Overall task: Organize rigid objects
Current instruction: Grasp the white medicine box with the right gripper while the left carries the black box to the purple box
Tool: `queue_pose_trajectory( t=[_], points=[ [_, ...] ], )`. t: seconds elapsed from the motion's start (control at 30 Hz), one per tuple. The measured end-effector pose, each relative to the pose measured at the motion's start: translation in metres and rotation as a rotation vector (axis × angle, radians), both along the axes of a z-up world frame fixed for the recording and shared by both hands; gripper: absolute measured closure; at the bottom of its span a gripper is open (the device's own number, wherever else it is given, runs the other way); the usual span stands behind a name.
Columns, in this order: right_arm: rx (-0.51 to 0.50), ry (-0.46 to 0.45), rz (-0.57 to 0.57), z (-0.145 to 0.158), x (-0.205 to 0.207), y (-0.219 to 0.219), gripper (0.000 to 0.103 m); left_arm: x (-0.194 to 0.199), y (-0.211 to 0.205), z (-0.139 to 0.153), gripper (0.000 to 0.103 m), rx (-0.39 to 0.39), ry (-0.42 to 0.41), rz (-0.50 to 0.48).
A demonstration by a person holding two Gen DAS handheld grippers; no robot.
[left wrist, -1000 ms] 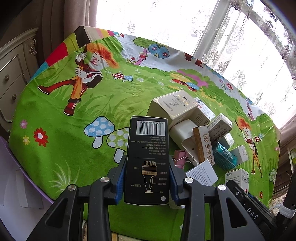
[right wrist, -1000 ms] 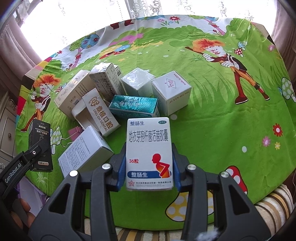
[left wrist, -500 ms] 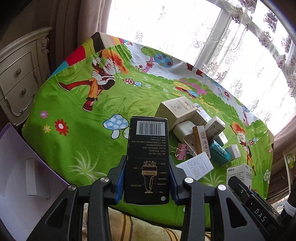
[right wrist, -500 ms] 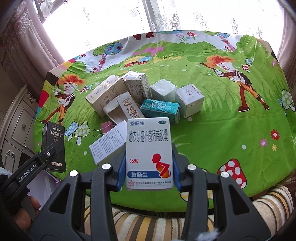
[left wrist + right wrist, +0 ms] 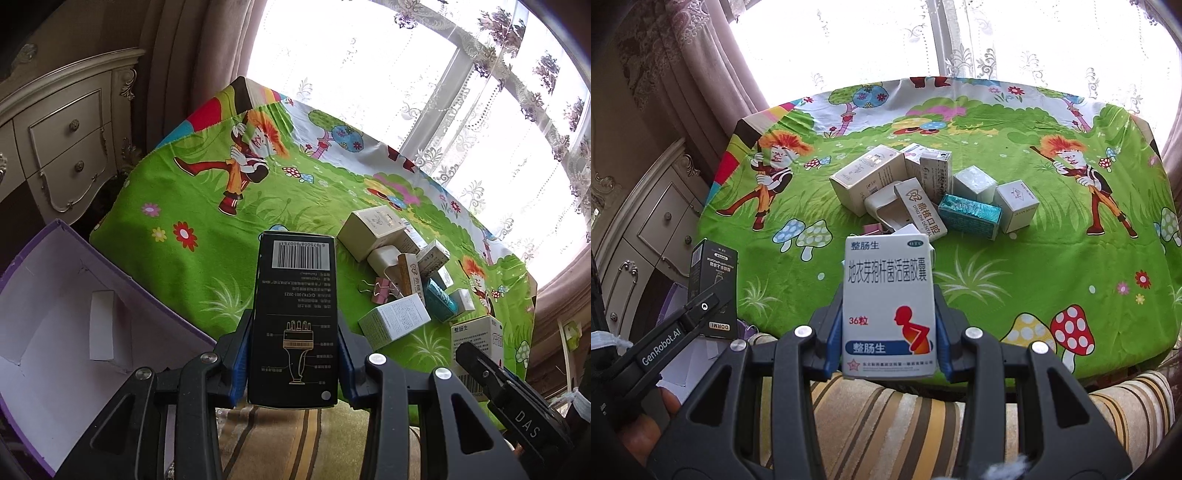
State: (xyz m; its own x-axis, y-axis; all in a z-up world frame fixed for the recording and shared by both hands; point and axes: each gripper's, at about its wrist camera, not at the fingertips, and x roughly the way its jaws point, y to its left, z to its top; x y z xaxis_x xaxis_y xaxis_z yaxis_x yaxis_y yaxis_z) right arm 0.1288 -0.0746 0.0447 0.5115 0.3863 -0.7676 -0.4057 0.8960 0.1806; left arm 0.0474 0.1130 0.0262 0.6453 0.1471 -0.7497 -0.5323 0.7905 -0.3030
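Boxes crowd the tablecloth beside a purple carton.

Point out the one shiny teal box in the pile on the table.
The teal foil box, lying flat between the white cube box and the dental box; the others are white or cream.

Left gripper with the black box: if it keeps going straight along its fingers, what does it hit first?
Probably bare green tablecloth, left of the box pile. The left gripper, shut on the black box, points down past the near table edge; the box hides the exact spot, so depth is uncertain.
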Motion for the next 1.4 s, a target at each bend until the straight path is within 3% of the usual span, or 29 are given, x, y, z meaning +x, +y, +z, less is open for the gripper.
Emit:
queue_pose_trajectory(
  t=[0.57,0.9,1.13,1.2,1.33,1.4],
  points=[
    [-0.010,-0.029,0.227,0.021,-0.066,0.060,0.058,-0.111,0.088,-0.008,0.063,-0.025,-0.012,0.226],
    [-0.024,0.002,0.491,0.018,-0.126,0.123,0.058,-0.153,0.124,-0.021,0.062,-0.045,-0.011,0.327],
    [-0.062,0.047,0.711,-0.001,-0.176,0.162,0.057,-0.176,0.138,-0.024,0.062,-0.052,-0.015,0.380],
    [-0.088,0.056,0.761,-0.010,-0.187,0.171,0.054,-0.181,0.141,-0.023,0.062,-0.050,-0.015,0.392],
    [-0.134,0.061,0.808,-0.020,-0.195,0.175,0.027,-0.189,0.147,-0.024,0.061,-0.051,-0.013,0.426],
    [-0.127,0.061,0.801,-0.020,-0.194,0.172,0.026,-0.190,0.149,-0.026,0.061,-0.062,-0.005,0.441]
  ],
)
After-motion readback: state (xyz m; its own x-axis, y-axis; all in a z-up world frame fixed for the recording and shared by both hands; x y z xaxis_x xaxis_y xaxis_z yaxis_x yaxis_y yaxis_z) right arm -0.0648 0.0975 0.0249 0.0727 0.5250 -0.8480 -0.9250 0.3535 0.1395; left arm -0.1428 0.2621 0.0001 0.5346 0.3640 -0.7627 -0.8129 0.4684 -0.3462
